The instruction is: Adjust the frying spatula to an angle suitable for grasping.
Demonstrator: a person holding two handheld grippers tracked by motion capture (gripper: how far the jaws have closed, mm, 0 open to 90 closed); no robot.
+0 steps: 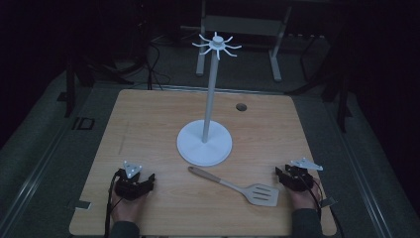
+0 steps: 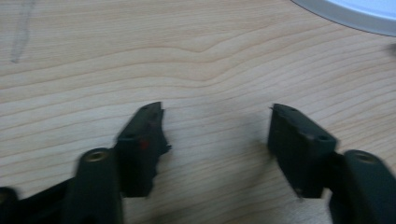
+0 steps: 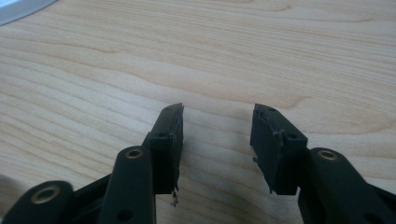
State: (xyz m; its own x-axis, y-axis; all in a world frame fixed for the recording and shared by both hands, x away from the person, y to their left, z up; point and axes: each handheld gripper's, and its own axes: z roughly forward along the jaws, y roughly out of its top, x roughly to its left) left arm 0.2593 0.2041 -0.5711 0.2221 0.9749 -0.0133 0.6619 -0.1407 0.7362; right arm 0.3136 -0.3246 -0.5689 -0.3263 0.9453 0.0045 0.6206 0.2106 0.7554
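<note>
A pale wooden surface (image 1: 148, 124) with rounded corners stands in a dim room, and a person's two hands rest on its near edge, each with a black two-jaw claw. The left claw (image 1: 141, 184) sits at the near left corner, jaws spread wide with nothing between them; in the left gripper view (image 2: 217, 128) bare wood grain shows in the gap. The right claw (image 1: 285, 176) sits at the near right corner, its jaws parted about halfway and likewise empty, with only bare wood between them in the right gripper view (image 3: 217, 126).

Between the two claws, nearer the right one, lies a slotted spatula with a light wooden handle and a pale flat blade (image 1: 237, 187). It lies flat, handle pointing toward the middle of the surface, blade toward the right claw but apart from it. Just beyond the handle's end stands a white utensil stand with a round base, a tall thin pole and a ring of hooks on top (image 1: 204, 141), upright near the centre. A small dark round hole (image 1: 241, 107) sits toward the far edge.
</note>
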